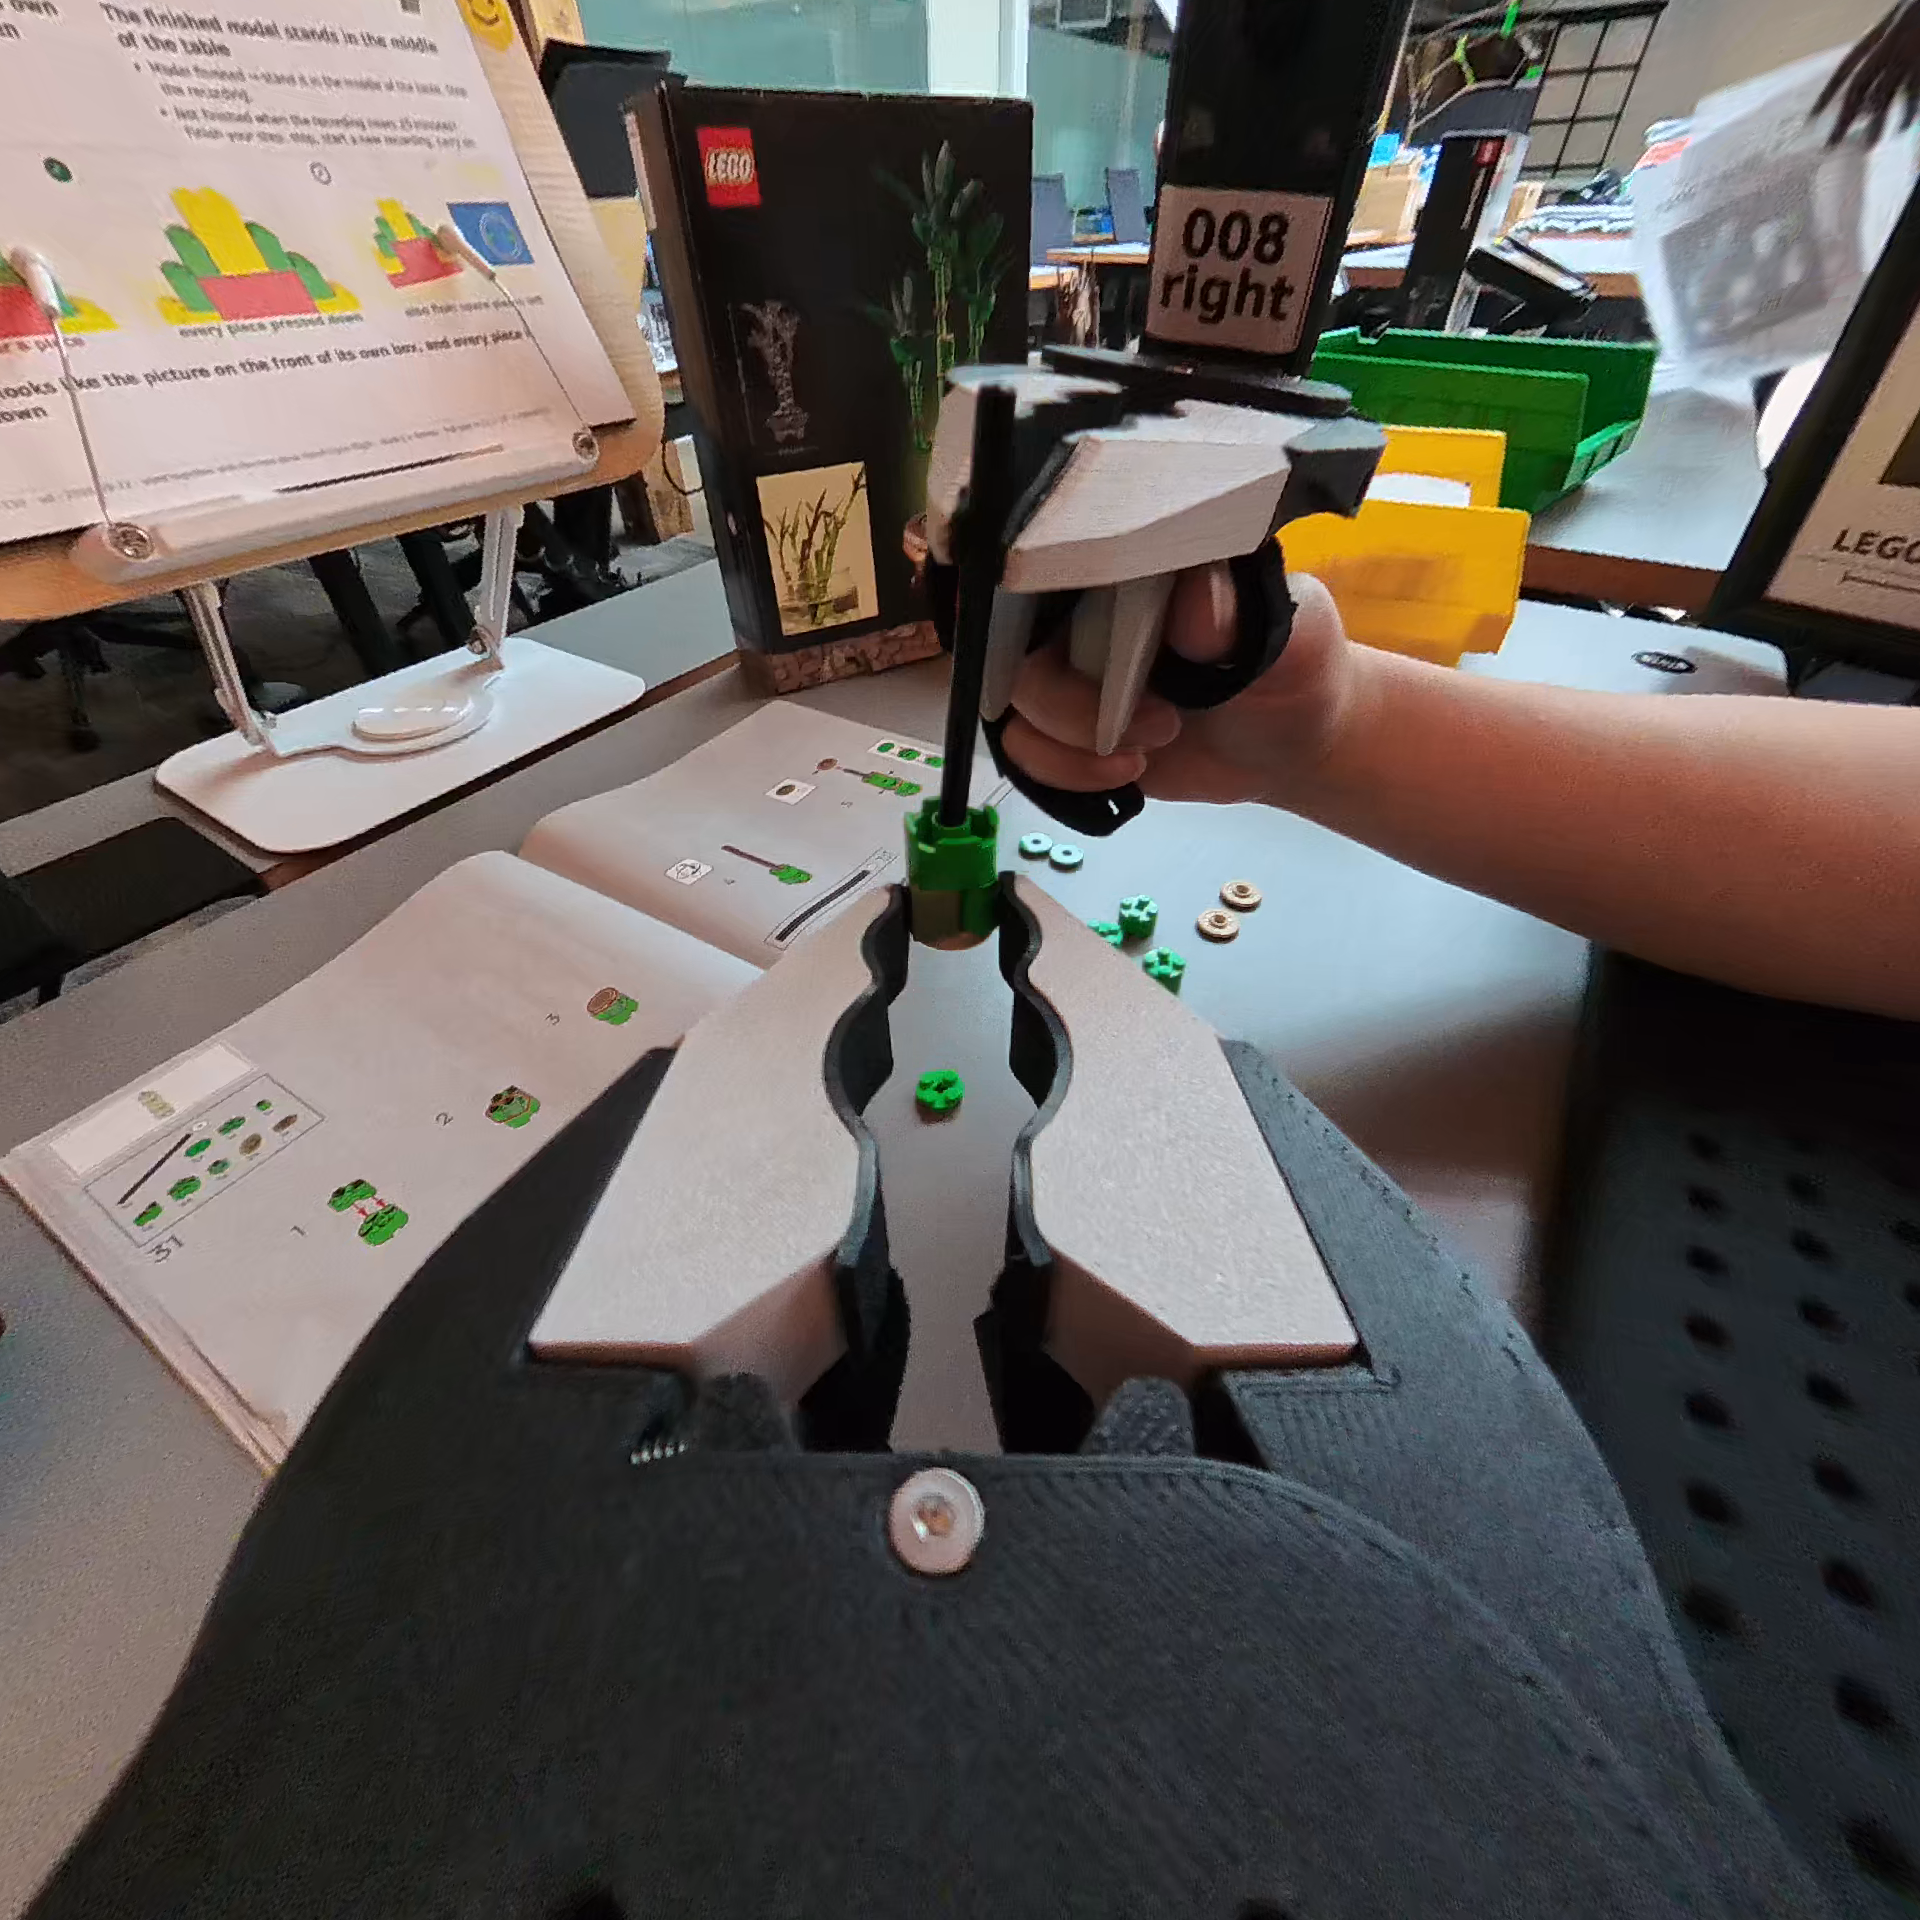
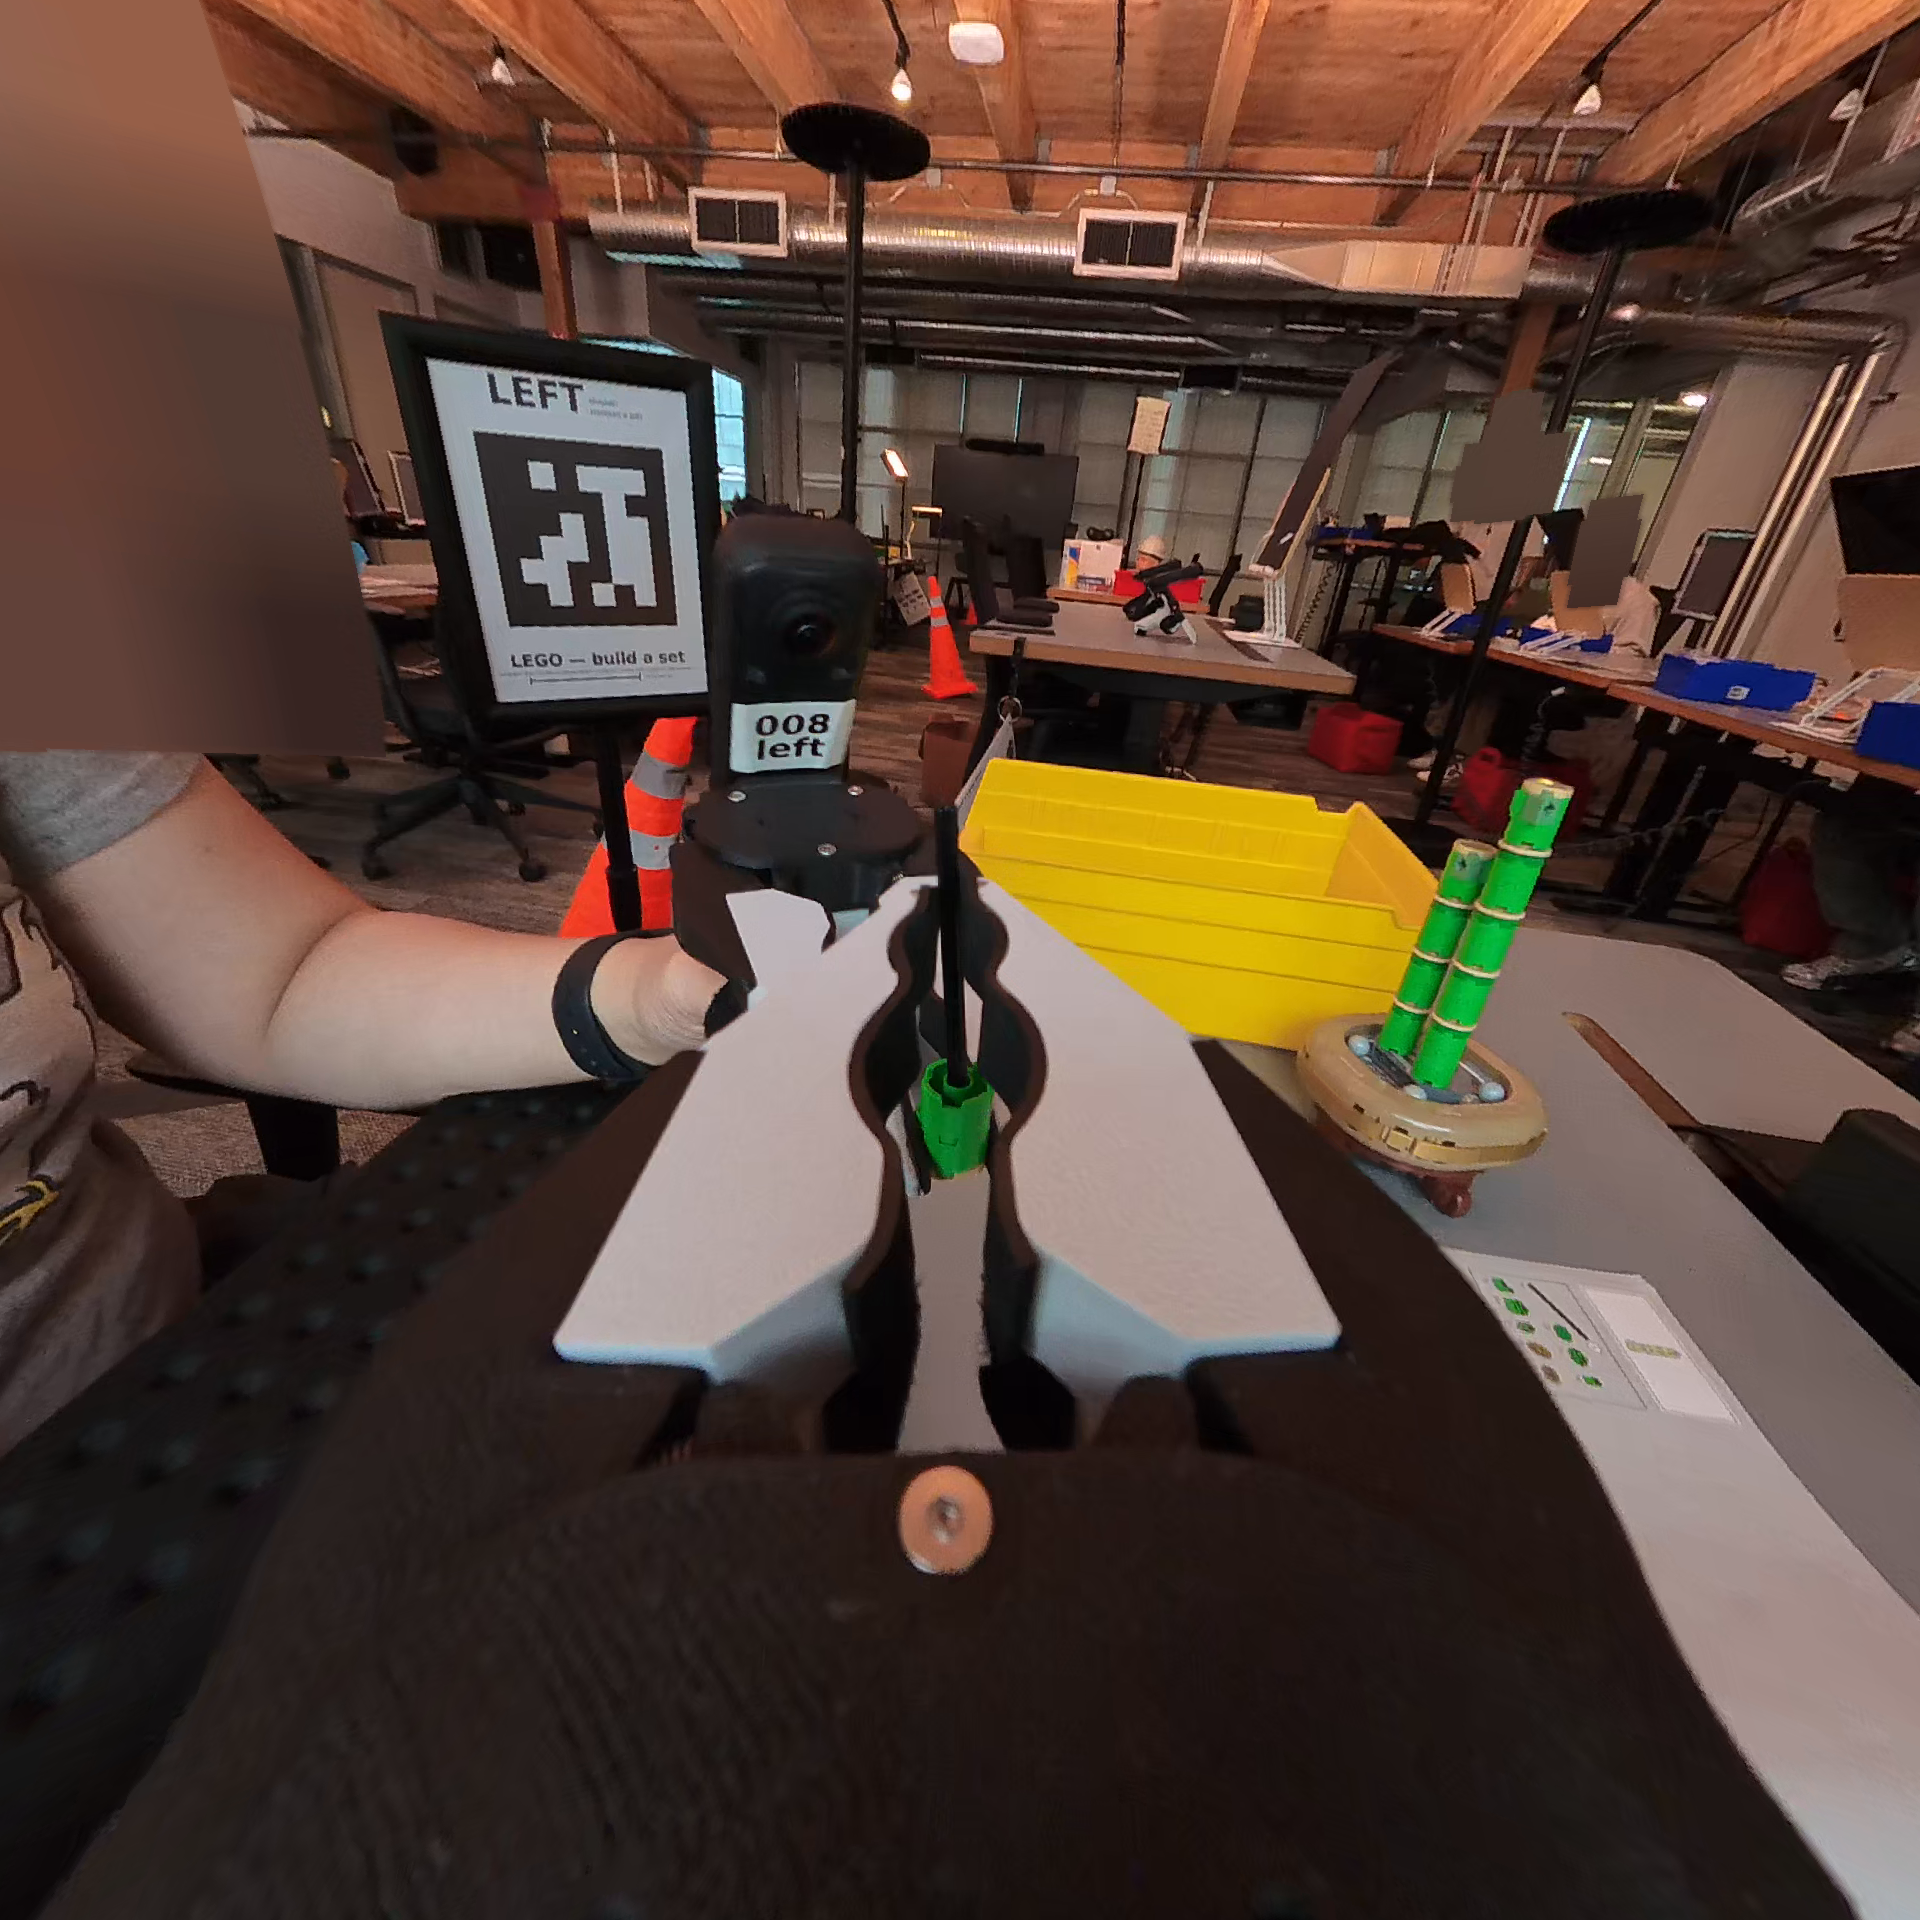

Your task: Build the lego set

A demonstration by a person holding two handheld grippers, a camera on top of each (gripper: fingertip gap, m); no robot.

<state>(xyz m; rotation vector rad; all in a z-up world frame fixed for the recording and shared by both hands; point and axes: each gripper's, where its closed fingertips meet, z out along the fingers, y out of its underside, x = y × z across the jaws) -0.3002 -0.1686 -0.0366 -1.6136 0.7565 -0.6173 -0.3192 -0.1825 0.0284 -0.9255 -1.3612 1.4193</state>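
Lego stack (image 1: pixel 951 878), green rounds on a tan base, sits pinched at the tips of the left gripper (image 1: pixel 953 914), up off the grey table (image 1: pixel 1351 1039) near its middle. Over at the left edge the open instruction booklet (image 1: pixel 364 1091) lies flat, and a paper stand (image 1: pixel 312 260) rises behind it with the set's box (image 1: pixel 842 384) beside. One loose green round piece (image 1: pixel 940 1093) shows on the table between the left fingers. Up from the stack runs a black rod (image 1: pixel 977 613), and the right gripper (image 2: pixel 948 940) has its jaws nearly closed on that rod, well above the stack. Further right, small pale-blue, tan and green pieces (image 1: pixel 1143 914) lie scattered on the table. Yellow bin (image 2: pixel 1195 904) and green bin (image 1: pixel 1486 405) stand toward the far edge. From the right wrist view, a part-built bamboo model (image 2: pixel 1455 997) leans in its tan pot near the right side.
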